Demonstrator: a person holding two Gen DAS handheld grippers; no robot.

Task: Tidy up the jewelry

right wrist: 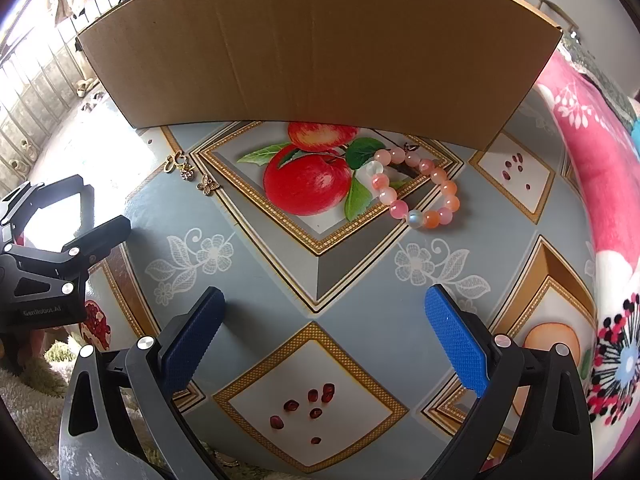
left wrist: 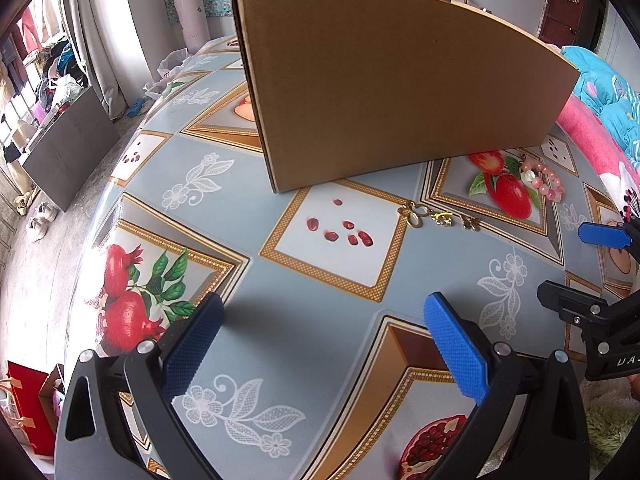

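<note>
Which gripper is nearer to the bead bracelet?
Right. The right gripper faces the bracelet, which lies just ahead and slightly right of its open jaws. The left gripper is farther away; from it, the bracelet lies far off to the right.

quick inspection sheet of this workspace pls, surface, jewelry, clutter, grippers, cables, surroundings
surface: table under a grey-blue cloth printed with fruit and flowers.
job's things: bead bracelet lies flat near the cardboard box; three small gold charms lie in a row to its left, apart from it. Inside of the box is hidden.
clutter: nothing seen on the table beyond these.
grippers: left gripper and right gripper both open, empty, above the cloth and short of the jewelry.
cables: nothing seen.
surroundings: pink and blue bedding on the right; shoes, a grey cabinet and curtains on the left.
</note>
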